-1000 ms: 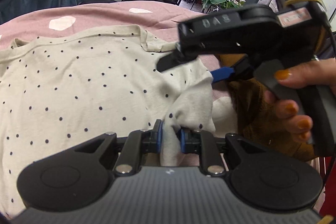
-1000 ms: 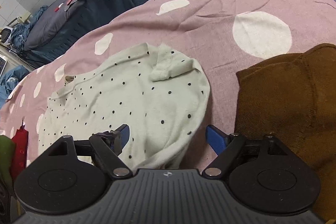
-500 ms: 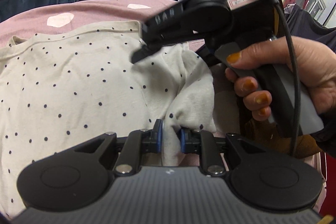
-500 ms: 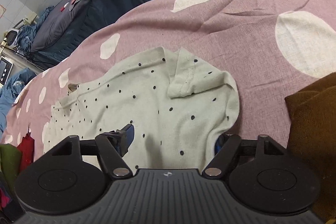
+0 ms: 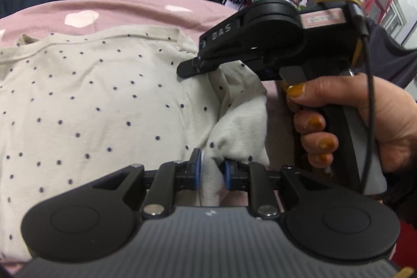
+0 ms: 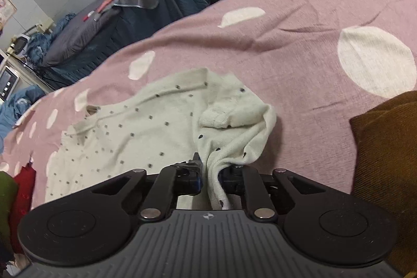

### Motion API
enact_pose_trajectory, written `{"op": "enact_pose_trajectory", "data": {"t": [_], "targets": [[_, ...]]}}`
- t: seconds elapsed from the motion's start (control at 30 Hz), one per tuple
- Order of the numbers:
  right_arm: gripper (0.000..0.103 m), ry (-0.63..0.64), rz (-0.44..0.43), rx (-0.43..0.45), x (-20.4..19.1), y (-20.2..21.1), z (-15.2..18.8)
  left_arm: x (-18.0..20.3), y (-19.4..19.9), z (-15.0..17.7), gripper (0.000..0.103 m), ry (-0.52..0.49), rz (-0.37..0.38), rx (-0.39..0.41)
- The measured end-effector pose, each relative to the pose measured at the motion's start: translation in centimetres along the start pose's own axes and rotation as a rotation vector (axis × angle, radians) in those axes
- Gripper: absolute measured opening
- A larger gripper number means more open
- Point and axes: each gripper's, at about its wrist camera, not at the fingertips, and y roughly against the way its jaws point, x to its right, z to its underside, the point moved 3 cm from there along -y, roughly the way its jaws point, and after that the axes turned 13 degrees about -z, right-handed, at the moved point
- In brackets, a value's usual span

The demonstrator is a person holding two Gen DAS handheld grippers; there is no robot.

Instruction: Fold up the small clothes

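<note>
a cream dotted top (image 5: 109, 100) is lying spread on a pink bedcover (image 6: 299, 48) with pale round patches. the left gripper (image 5: 211, 170) is pinching a bunched fold at the top's right edge, its blue pads nearly together with cloth squeezed between them. the right gripper (image 6: 209, 175) is closing its jaws on another gathered ridge of the same top, farther up that edge, and the fabric is already rising in a peak between the pads. in the left wrist view the right gripper (image 5: 187, 69) is reaching over the top from the right, and a hand (image 5: 365, 121) is wrapping its handle. right of the top, a brown garment (image 6: 385, 155) is sitting on the bedcover. left of the top, red cloth (image 6: 23, 189) is showing at the bedcover's edge.
</note>
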Motion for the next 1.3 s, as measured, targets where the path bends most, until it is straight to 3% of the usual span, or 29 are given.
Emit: {"op": "enact_pose_trajectory", "data": {"t": [0.3,0.57,0.87,1.0,1.07,1.1,1.13,1.17,1.2,1.27,1.3], "targets": [[0.019,0.032,-0.151,0.045,-8.6,-0.2,-1.5,-6.7,6.0,-0.6,0.017,0.165,0.006,0.106],[0.019,0.05,-0.299,-0.034,-17.7,-6.8,-0.3,-16.3,11.5,1.5,0.017,0.354,-0.138,0.172],[0.019,0.059,-0.318,-0.134,-23.0,-13.2,3.5,-24.2,14.9,6.1,0.017,0.501,-0.289,0.166],[0.019,0.091,-0.305,-0.176,-23.8,-15.1,5.2,-25.2,16.0,7.4,0.017,0.482,-0.336,0.159],[0.021,0.069,-0.312,-0.182,-23.7,-15.7,5.6,-25.6,16.1,7.6,0.025,0.494,-0.32,0.166],[0.027,0.058,-0.328,-0.19,-23.5,-15.9,5.6,-25.5,16.0,7.7,0.036,0.481,-0.316,0.16],[0.032,0.038,-0.35,-0.207,-23.3,-16.3,5.8,-25.2,15.7,7.6,0.04,0.461,-0.326,0.154],[0.045,0.016,-0.367,-0.211,-23.1,-16.4,5.9,-24.8,15.7,7.6,0.042,0.439,-0.344,0.155],[0.058,-0.004,-0.369,-0.19,-22.7,-16.0,5.8,-24.4,15.7,7.7,0.042,0.42,-0.355,0.155],[0.075,0.004,-0.357,-0.114,-22.0,-14.6,5.4,-24.1,16.2,7.9,0.045,0.403,-0.355,0.156],[0.076,0.035,-0.349,-0.071,-21.8,-13.6,5.2,-23.9,16.3,8.0,0.05,0.394,-0.363,0.159]]}}
